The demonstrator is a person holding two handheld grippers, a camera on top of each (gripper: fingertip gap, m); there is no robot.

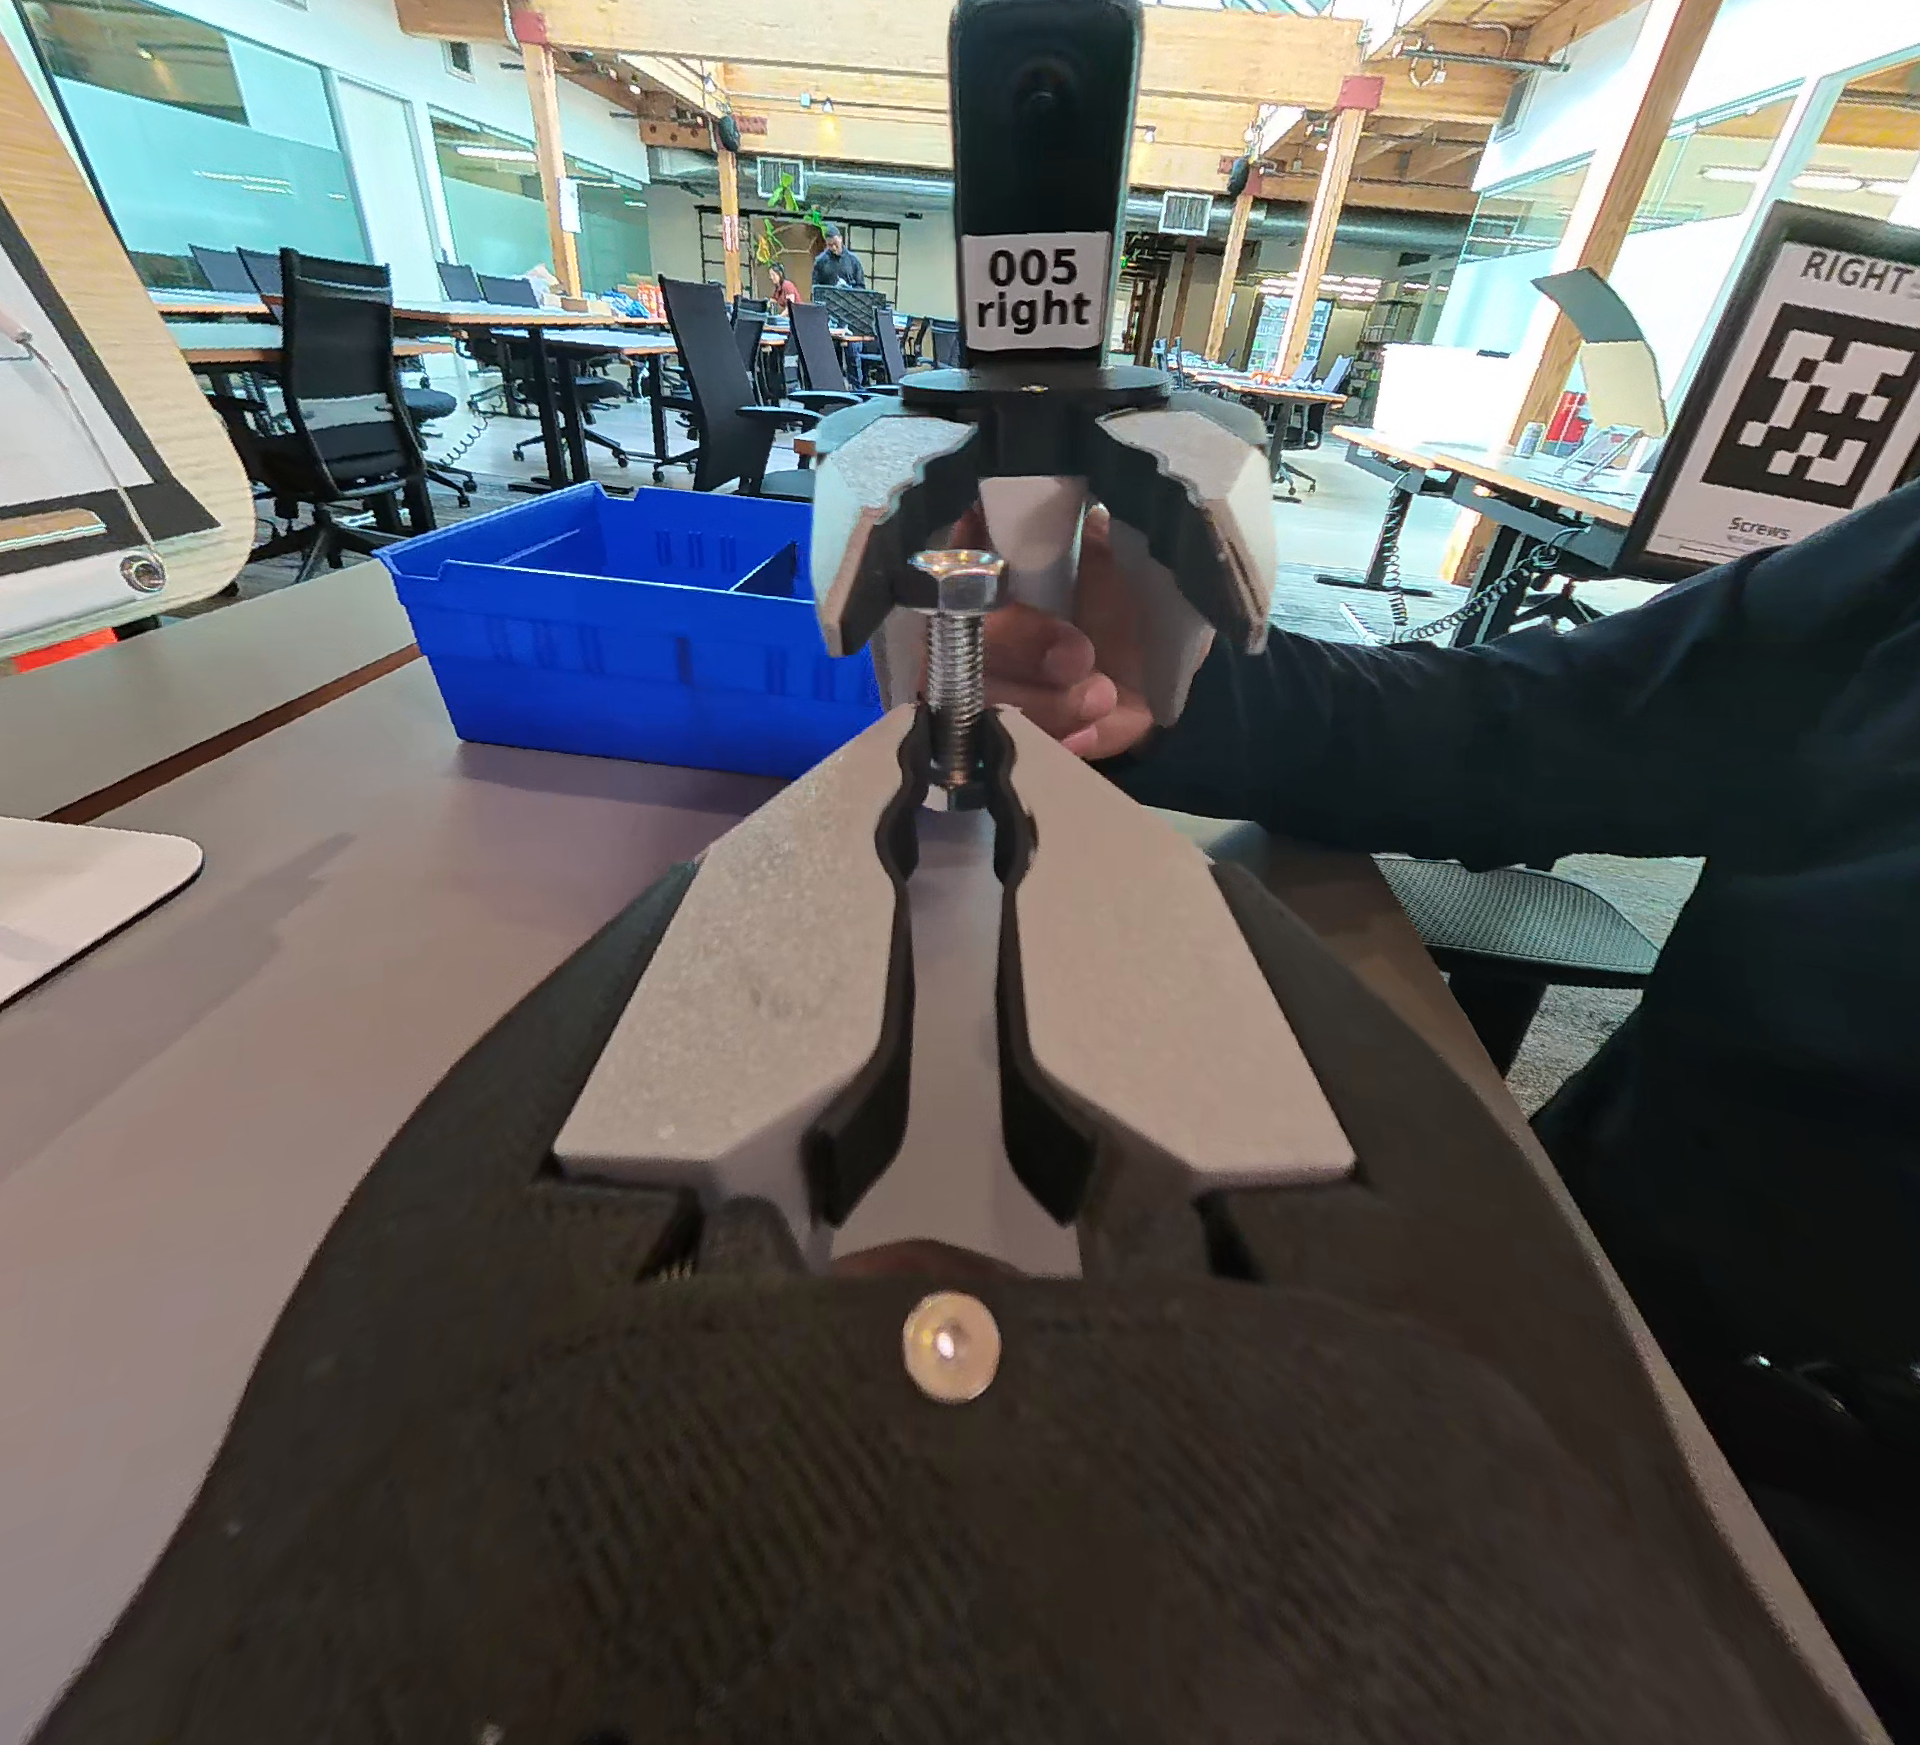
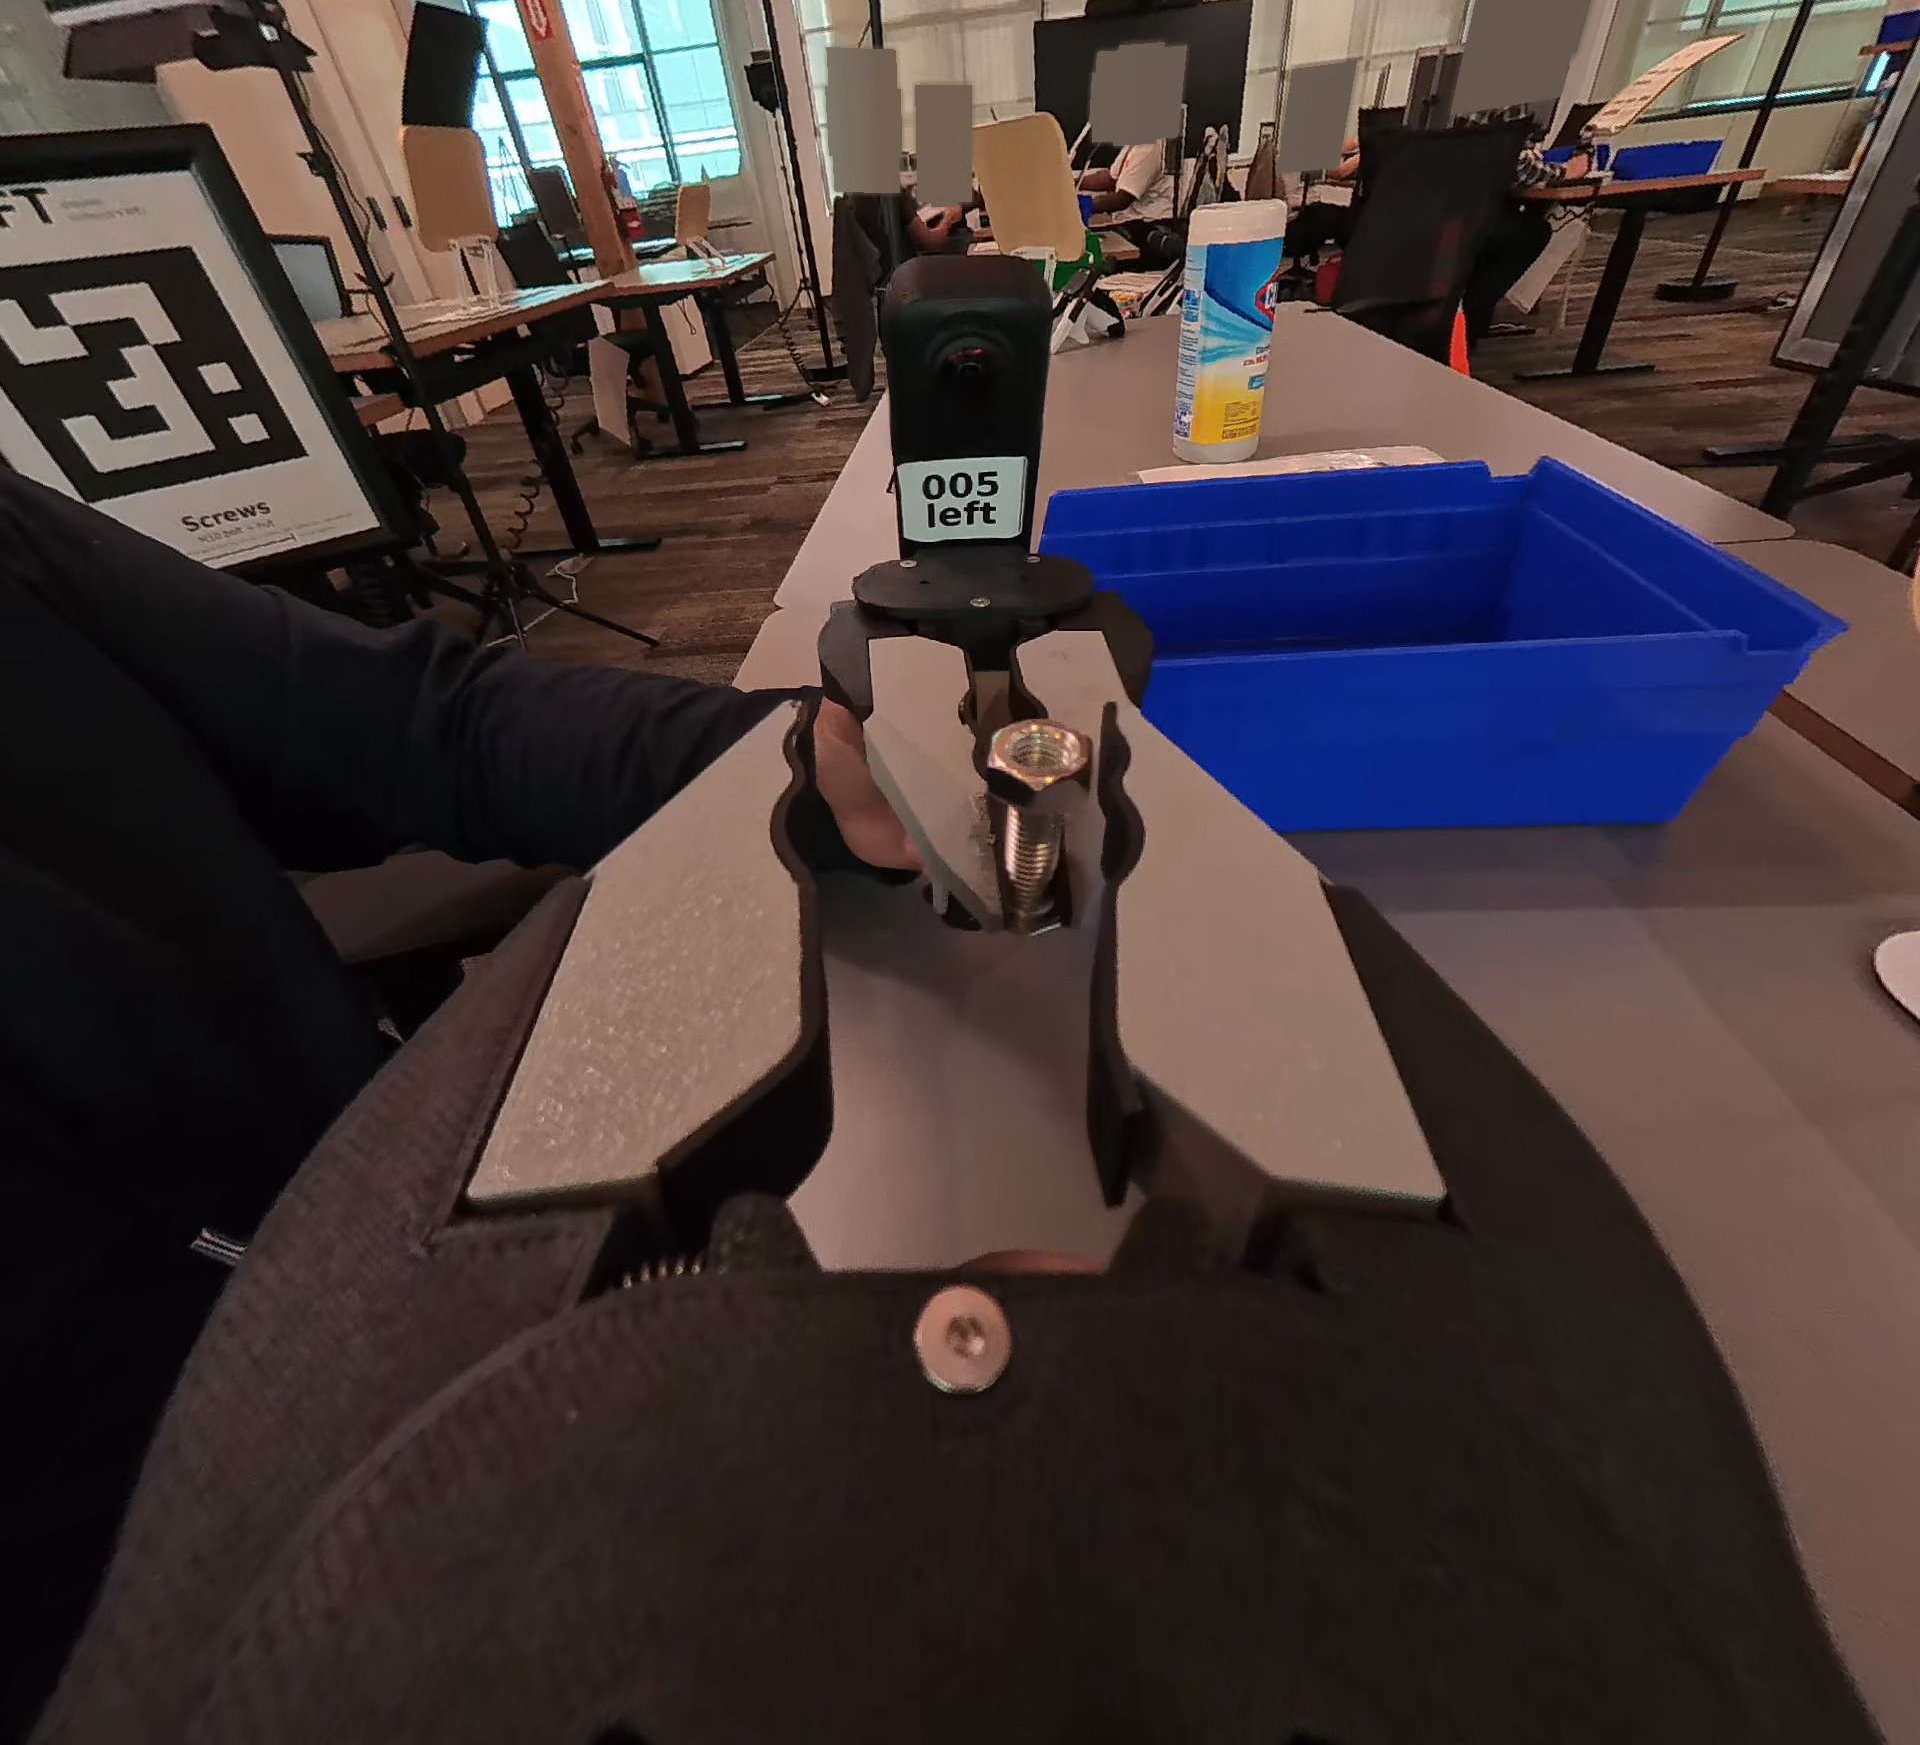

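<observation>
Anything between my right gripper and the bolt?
Nothing visible. The bolt, clamped in the left gripper, sits between the open fingers of the right gripper. The blue bin stands off to one side.

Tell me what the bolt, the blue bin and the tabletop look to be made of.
Bolt: bright metal, likely zinc-plated steel, judging by its shiny silver threads and hex head; the left gripper clamps it.
Blue bin: moulded plastic, going by its uniform glossy colour, thin walls and ribs.
Tabletop: smooth matte grey surface, probably laminate; the core is not visible.
</observation>
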